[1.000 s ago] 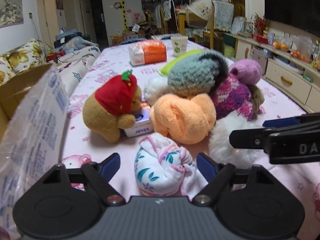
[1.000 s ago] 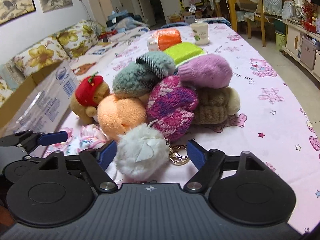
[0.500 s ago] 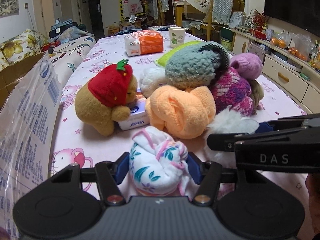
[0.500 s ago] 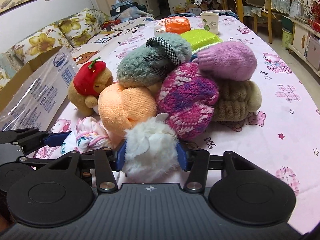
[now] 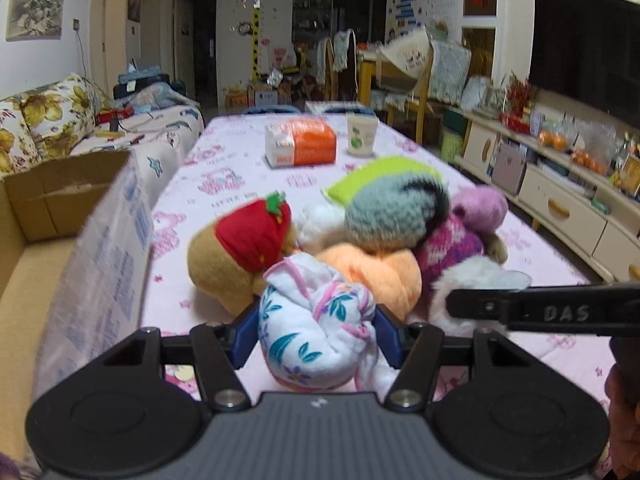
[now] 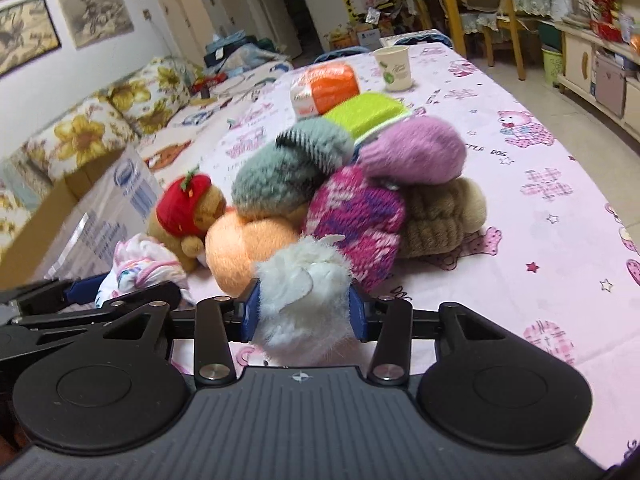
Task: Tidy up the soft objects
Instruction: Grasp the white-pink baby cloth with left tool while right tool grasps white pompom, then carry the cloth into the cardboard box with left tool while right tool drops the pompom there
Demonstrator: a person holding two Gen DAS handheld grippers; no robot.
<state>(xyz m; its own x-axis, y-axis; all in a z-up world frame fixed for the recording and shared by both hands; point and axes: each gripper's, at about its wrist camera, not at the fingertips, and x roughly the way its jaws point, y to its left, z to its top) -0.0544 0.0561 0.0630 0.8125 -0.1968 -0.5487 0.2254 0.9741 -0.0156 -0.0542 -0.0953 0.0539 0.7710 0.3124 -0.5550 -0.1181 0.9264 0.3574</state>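
Note:
My left gripper is shut on a white floral cloth bundle, held just above the pink tablecloth. My right gripper has a white fluffy ball between its blue pads. Its jaws are closing and press into the fur. Behind both lies a pile of soft things: a teddy bear in a red strawberry hat, an orange knit, a grey-green hat, a magenta knit, a lilac hat and a brown one.
An open cardboard box with a plastic-covered flap stands at the table's left edge. Farther back are a lime-green pad, an orange tissue pack and a paper cup. A sofa is on the left and cabinets on the right.
Both grippers closed from wide open onto their things. The left one then rose with the floral bundle, which now hides the small tissue box by the bear.

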